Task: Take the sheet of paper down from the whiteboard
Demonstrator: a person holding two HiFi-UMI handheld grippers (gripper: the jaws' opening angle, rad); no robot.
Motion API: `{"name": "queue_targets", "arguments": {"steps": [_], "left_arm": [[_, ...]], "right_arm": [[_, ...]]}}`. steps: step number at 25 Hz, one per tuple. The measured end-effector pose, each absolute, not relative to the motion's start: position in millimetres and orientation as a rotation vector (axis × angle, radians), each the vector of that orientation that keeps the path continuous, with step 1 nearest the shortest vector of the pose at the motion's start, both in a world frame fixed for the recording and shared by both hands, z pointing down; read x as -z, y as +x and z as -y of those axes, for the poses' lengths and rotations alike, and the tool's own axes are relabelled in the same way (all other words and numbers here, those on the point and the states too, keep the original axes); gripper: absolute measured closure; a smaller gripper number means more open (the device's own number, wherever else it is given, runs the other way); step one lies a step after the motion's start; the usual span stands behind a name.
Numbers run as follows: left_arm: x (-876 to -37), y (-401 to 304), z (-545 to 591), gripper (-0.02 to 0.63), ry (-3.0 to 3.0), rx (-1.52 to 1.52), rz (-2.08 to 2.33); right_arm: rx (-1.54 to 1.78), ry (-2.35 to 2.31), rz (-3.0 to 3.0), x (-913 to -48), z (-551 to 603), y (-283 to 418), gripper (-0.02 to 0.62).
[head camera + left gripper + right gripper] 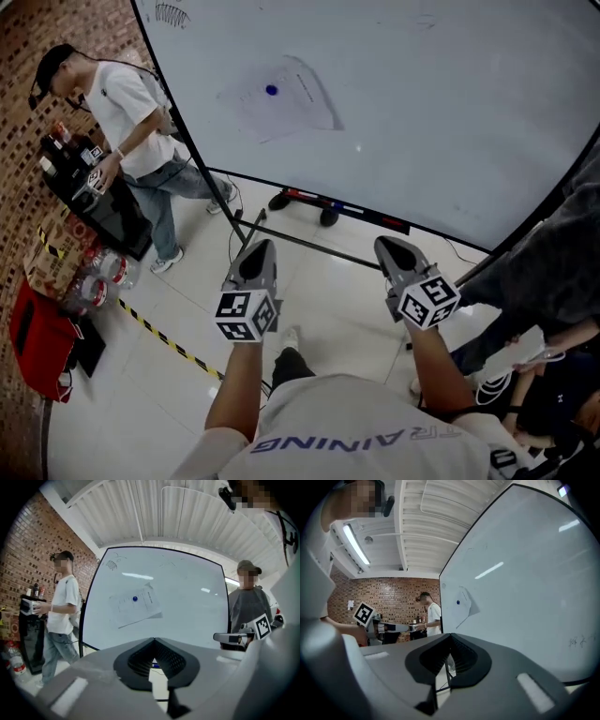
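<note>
The sheet of paper (pixel 281 98) was seen pinned at a tilt to the whiteboard (pixel 450 131) by a blue magnet (pixel 271 90), which is why it was held flat there, untouched. The left gripper (pixel 259 251) and the right gripper (pixel 392 248) were held side by side, level and aimed at the board, well short of it (lined up for an approach, it was judged). Both pairs of jaws were closed on nothing. Both forearms (pixel 239 384) were stretched forward from the body.
</note>
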State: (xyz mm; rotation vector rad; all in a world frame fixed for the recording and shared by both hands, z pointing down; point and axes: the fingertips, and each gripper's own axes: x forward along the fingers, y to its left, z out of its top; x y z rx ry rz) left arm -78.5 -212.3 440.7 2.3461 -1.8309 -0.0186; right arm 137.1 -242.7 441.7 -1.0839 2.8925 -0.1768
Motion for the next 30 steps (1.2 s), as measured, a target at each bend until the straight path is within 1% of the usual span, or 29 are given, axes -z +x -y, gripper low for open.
{"name": "queue_targets", "arguments": {"steps": [10, 14, 18, 22, 30], "left_arm": [[-418, -158, 339, 0.603, 2.506, 0.001, 1.652], [-411, -178, 380, 0.603, 2.565, -0.013, 1.586], [-396, -176, 414, 0.603, 2.62, 0.007, 1.532], [-377, -164, 439, 0.603, 2.674, 0.027, 1.489], [-340, -156, 479, 0.603, 2.703, 0.087, 1.574]], "right_arm": [[0.138, -1.288, -2.763, -411, 350, 60, 0.588], [0.127, -1.355, -2.709, -399, 378, 39, 0.588], [0.104, -1.378, -2.697, -387, 401, 29, 0.589], [0.062, -1.39, -2.665, -363, 417, 35, 0.589], [-0.033, -1.377, -2.66, -328, 448, 54, 0.589]]}}
